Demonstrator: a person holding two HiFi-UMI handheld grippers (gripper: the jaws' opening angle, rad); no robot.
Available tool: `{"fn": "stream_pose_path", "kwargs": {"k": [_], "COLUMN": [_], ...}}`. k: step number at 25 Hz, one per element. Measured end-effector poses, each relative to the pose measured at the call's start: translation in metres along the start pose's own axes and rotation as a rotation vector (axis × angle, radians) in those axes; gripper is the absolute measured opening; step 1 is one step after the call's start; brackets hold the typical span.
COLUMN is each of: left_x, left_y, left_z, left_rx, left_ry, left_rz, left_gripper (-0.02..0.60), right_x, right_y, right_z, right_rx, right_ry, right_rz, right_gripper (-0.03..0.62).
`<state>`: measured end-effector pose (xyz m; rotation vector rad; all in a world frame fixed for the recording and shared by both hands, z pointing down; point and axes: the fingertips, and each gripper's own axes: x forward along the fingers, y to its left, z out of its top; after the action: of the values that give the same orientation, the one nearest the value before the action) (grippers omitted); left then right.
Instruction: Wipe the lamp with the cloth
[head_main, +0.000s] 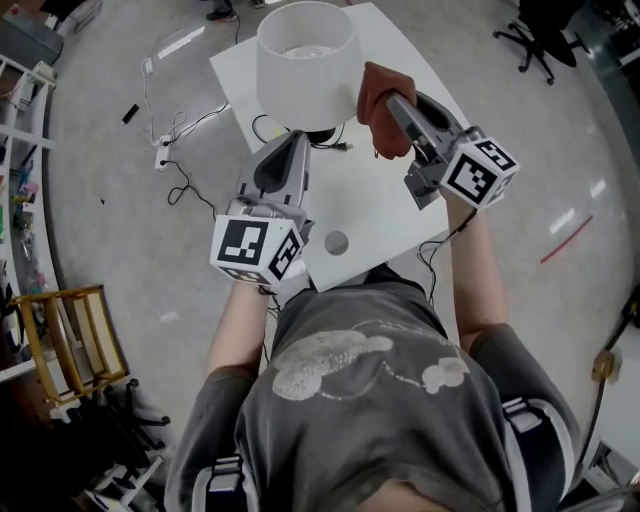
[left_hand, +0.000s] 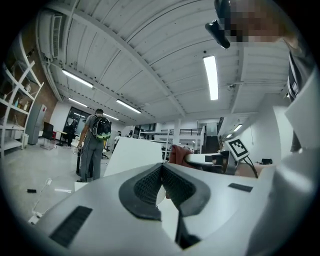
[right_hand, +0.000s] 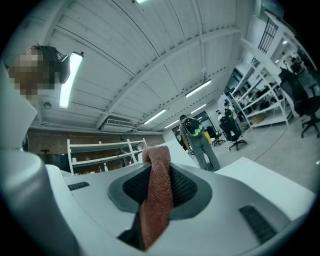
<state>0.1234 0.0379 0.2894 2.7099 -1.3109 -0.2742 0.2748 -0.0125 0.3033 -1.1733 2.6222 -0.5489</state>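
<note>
Pinching the rust-brown cloth (head_main: 375, 120) tight in the right gripper (head_main: 392, 100), with the bunched end ahead of the jaw tips and up against the white shade of the lamp (head_main: 305, 62), just to that gripper's left. Holding the left gripper (head_main: 296, 140) with jaws pressed together on nothing, tips aimed under the shade's near rim. Working over a white table (head_main: 375, 205) beneath both grippers.

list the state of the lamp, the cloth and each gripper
lamp: upright on the white table
cloth: bunched, clamped in the right gripper, beside the lamp's shade
left gripper: shut, empty
right gripper: shut on the cloth
</note>
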Motion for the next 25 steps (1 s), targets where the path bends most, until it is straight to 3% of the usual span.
{"fn": "stream_pose_path", "kwargs": {"k": [7, 14, 25], "left_x": [0.006, 0.032, 0.062], "left_y": [-0.004, -0.016, -0.022], "left_z": [0.006, 0.001, -0.031], "left_rx": [0.033, 0.049, 0.018], "left_ry": [-0.046, -0.033, -0.001], "left_rz": [0.111, 0.171, 0.233], "left_gripper": [0.008, 0.008, 0.008], "right_x": [0.02, 0.039, 0.036], "right_y": [-0.004, -0.019, -0.073], "right_z": [0.009, 0.019, -0.017], "right_rx": [-0.003, 0.002, 0.072], "right_ry": [0.019, 0.056, 0.174], "right_rz": [0.138, 0.227, 0.196], "right_gripper": [0.086, 0.086, 0.086]}}
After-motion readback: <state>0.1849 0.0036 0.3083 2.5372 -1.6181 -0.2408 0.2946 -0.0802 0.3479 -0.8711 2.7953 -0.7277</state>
